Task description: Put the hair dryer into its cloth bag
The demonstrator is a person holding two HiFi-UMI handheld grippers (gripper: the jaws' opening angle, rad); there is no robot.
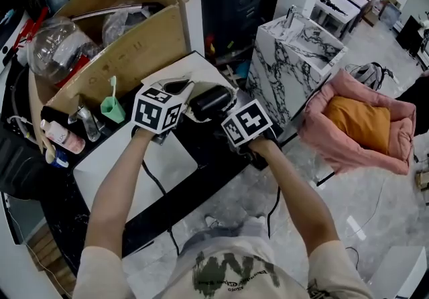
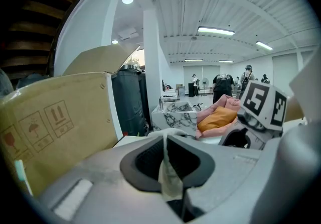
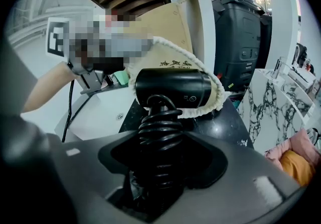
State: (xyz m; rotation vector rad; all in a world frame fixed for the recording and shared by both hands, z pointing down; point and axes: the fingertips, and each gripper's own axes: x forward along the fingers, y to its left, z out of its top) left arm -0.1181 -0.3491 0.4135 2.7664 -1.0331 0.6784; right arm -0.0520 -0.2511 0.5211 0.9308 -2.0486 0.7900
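Observation:
The black hair dryer (image 1: 211, 100) lies with its head inside the mouth of the cream cloth bag (image 1: 175, 84) on the dark tabletop. My left gripper (image 1: 173, 92) is shut on the bag's rim; in the left gripper view a strip of cream cloth (image 2: 168, 170) is pinched between the jaws. My right gripper (image 1: 224, 114) is shut on the hair dryer's handle (image 3: 158, 137), which has the black cord coiled around it. In the right gripper view the dryer's barrel (image 3: 173, 86) sits across the opening, with the bag's corded rim (image 3: 213, 80) curving around it.
An open cardboard box (image 1: 127, 36) stands at the back left. Bottles and a green cup (image 1: 112, 108) sit on the white board (image 1: 134, 157). A marble-patterned block (image 1: 295, 56) and a pink cushion bed (image 1: 362, 123) lie to the right, off the table.

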